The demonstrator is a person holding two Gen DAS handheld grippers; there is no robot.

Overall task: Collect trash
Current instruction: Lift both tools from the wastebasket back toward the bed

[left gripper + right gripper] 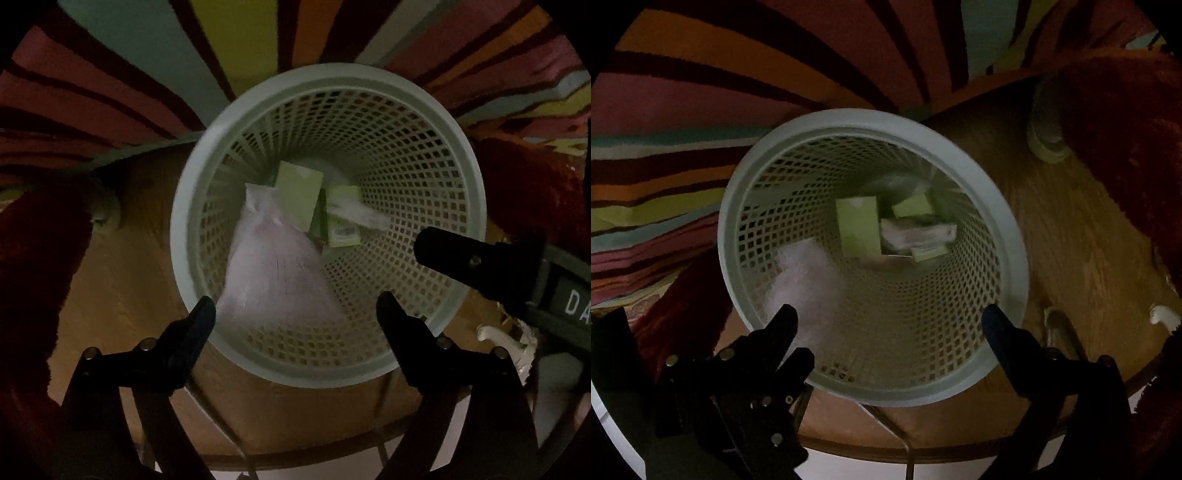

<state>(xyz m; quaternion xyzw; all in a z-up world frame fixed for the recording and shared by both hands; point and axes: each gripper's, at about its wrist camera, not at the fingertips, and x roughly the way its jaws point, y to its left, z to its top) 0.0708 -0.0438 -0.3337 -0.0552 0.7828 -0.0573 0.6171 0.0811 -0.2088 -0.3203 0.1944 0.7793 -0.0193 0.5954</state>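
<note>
A pale green mesh waste basket (pixel 461 155) stands on the floor below both grippers; it also shows in the right wrist view (pixel 1008 236). Inside lie a clear plastic bag (pixel 273 269), green cartons (pixel 299 195) and a crumpled wrapper (pixel 358 214). In the right wrist view the bag (pixel 809 284), cartons (pixel 858 227) and wrapper (pixel 916 234) lie at the bottom. My left gripper (pixel 295 306) is open and empty above the basket's near rim. My right gripper (pixel 890 321) is open and empty above the rim too; one finger of it (pixel 461 258) shows at the right.
The basket stands on a wooden floor (pixel 122 266) beside a striped multicoloured rug (pixel 147 55). Dark red plush fabric (pixel 33 258) lies at both sides. A round wooden table edge (pixel 923 443) and metal legs are beneath the grippers.
</note>
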